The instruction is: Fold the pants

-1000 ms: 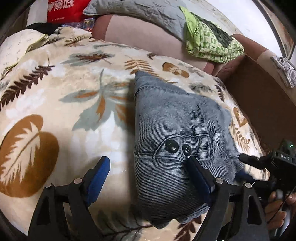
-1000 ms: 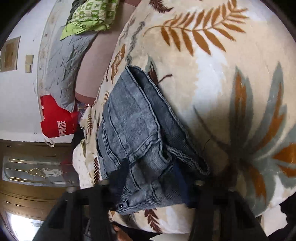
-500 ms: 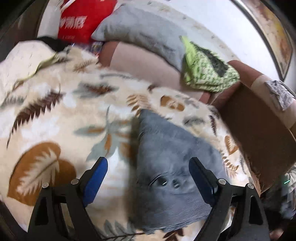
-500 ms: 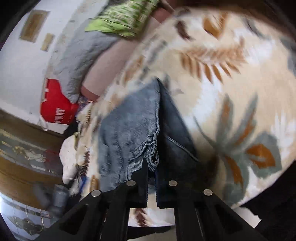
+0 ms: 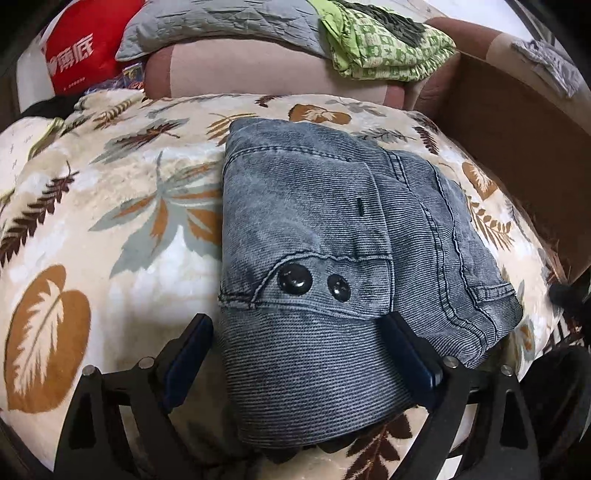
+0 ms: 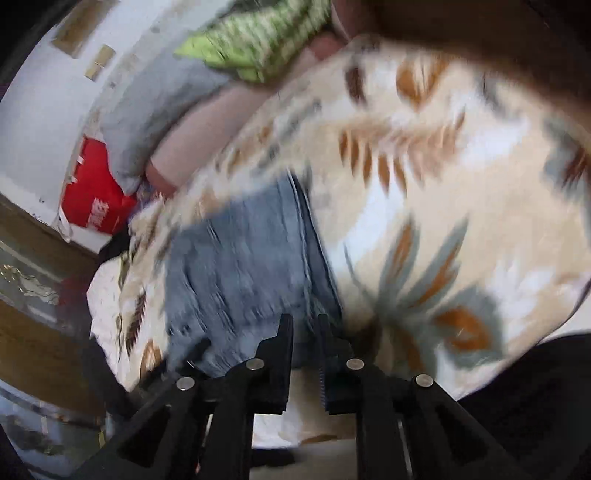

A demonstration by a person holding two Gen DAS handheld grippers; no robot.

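Note:
The blue-grey denim pants (image 5: 332,236) lie folded into a compact stack on a leaf-patterned blanket (image 5: 110,206), with two black buttons facing up. My left gripper (image 5: 299,354) is open, its blue-padded fingers straddling the near edge of the stack. In the blurred right wrist view the pants (image 6: 240,273) lie just beyond my right gripper (image 6: 304,325), whose black fingers are nearly closed with nothing between them.
A pink sofa back (image 5: 240,70) with a grey quilted pillow (image 5: 221,18) and a green patterned cloth (image 5: 388,44) stands behind. A red bag (image 5: 81,48) is at far left. A brown cardboard box (image 5: 517,147) stands at right.
My right gripper shut on the pants' edge, then pulled back off the stack and now holds nothing. My left gripper lifted back, then returned close over the stack's near edge.

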